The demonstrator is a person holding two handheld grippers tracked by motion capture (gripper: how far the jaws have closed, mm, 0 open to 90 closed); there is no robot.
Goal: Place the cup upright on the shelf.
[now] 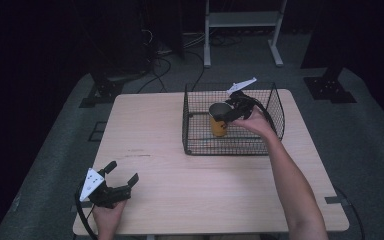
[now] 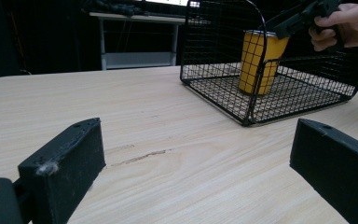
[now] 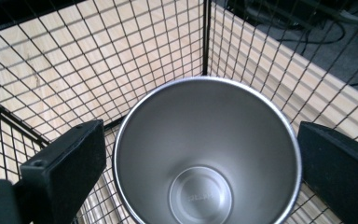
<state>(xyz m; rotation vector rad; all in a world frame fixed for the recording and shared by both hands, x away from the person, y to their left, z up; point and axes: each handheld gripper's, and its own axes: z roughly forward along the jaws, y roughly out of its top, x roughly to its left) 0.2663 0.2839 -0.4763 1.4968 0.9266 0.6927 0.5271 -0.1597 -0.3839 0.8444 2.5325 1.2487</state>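
The big wooden table (image 1: 180,190) lies under both tongs. The black wire basket (image 1: 275,107) sits on it, around the right tongs (image 1: 228,116) and far from the left tongs (image 1: 122,179). The yellow cup (image 1: 218,125) stands upright in the basket, right under the right tongs. Their jaws are open wide beside the cup's rim, not squeezing it. The left tongs are open wide too and hold nothing.

The cup's (image 3: 207,154) lower rim was cut off by the right gripper view's bottom edge; basket (image 2: 223,100) wire partly hid its side.
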